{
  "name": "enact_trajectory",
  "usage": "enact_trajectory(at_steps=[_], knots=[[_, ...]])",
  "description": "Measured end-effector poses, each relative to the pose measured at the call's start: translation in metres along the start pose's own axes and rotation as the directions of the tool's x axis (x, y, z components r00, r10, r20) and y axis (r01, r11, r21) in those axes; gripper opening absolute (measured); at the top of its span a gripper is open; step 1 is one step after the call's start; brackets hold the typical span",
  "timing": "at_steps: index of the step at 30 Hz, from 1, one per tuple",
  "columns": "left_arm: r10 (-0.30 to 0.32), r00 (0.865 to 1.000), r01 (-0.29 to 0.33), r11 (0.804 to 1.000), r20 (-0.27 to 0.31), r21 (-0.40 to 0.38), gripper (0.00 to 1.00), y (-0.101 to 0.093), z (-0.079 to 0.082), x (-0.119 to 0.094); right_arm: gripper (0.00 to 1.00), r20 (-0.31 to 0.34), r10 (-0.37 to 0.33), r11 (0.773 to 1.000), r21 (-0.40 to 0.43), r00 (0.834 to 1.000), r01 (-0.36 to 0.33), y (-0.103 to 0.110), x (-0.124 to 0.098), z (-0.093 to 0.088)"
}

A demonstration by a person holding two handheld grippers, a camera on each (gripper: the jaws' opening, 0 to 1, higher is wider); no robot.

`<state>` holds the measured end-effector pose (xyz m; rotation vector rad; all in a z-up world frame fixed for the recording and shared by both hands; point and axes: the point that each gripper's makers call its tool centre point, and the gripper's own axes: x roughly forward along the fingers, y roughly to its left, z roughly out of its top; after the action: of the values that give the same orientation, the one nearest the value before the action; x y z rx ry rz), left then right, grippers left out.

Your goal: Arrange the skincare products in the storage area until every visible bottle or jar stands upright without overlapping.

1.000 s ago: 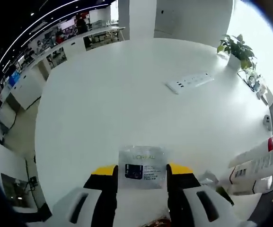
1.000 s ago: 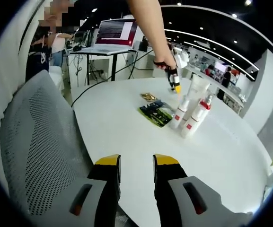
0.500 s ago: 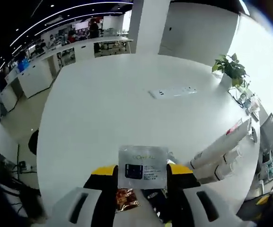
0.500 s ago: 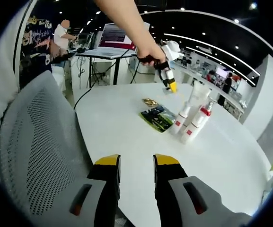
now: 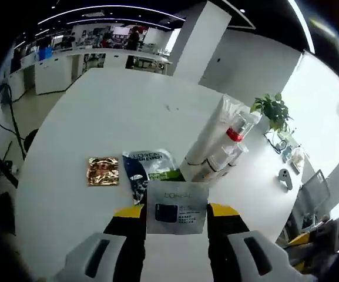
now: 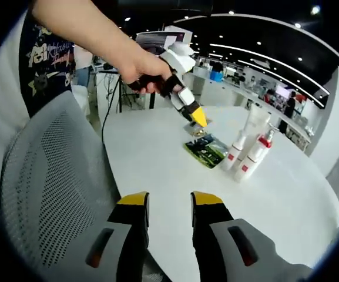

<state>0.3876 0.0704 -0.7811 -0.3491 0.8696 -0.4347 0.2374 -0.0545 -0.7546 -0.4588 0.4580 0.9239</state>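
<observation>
My left gripper is shut on a silver L'Oréal sachet, held in the air above the round white table. Below it lie a gold sachet and dark blue and green sachets. Beside them is a cluster of white bottles, one with a red collar. In the right gripper view a hand holds the left gripper above the sachets, left of the upright bottles. My right gripper is open, holding nothing, near the table's edge.
A grey mesh chair back stands just left of my right gripper. A potted plant and a small grey device sit on the far side of the table. Desks and a laptop stand behind.
The left gripper, still holding the sachet, has moved up and back from the bottles toward the person. Its view has swung to look at the sachets and bottles. The right gripper has barely moved.
</observation>
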Motion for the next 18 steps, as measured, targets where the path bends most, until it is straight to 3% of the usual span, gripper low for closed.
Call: enact_trajectory(at_steps=[5, 9, 11, 12, 14, 17, 18], knots=[[-0.009, 1.0, 0.011, 0.998, 0.021, -0.066, 0.42, -0.007, -0.033, -0.012, 0.27, 0.015, 0.038, 0.997, 0.061, 0.999, -0.039, 0.002, 0.0, 0.002], [-0.065, 0.996, 0.071, 0.99, 0.055, -0.125, 0.42, -0.032, -0.052, -0.02, 0.27, 0.023, 0.052, 0.993, 0.103, 0.998, -0.054, 0.001, 0.0, 0.004], [-0.093, 0.992, 0.108, 0.976, 0.088, -0.187, 0.42, -0.045, -0.06, -0.024, 0.27, 0.037, 0.066, 0.989, 0.131, 0.997, -0.071, 0.002, -0.001, 0.007], [-0.117, 0.988, 0.138, 0.964, 0.104, -0.225, 0.42, -0.053, -0.064, -0.025, 0.27, 0.042, 0.084, 0.983, 0.161, 0.996, -0.09, 0.003, 0.0, 0.008], [-0.141, 0.985, 0.161, 0.959, 0.101, -0.235, 0.42, -0.063, -0.072, -0.027, 0.3, 0.019, 0.126, 0.963, 0.238, 0.992, -0.127, 0.005, 0.002, 0.004], [-0.152, 0.981, 0.174, 0.962, 0.116, -0.208, 0.42, -0.075, -0.076, -0.032, 0.32, 0.051, 0.112, 0.93, 0.346, 0.992, -0.123, -0.006, 0.003, 0.009], [-0.176, 0.975, 0.203, 0.952, 0.133, -0.228, 0.42, -0.083, -0.075, -0.035, 0.32, 0.062, 0.102, 0.922, 0.368, 0.993, -0.118, -0.011, 0.003, 0.012]])
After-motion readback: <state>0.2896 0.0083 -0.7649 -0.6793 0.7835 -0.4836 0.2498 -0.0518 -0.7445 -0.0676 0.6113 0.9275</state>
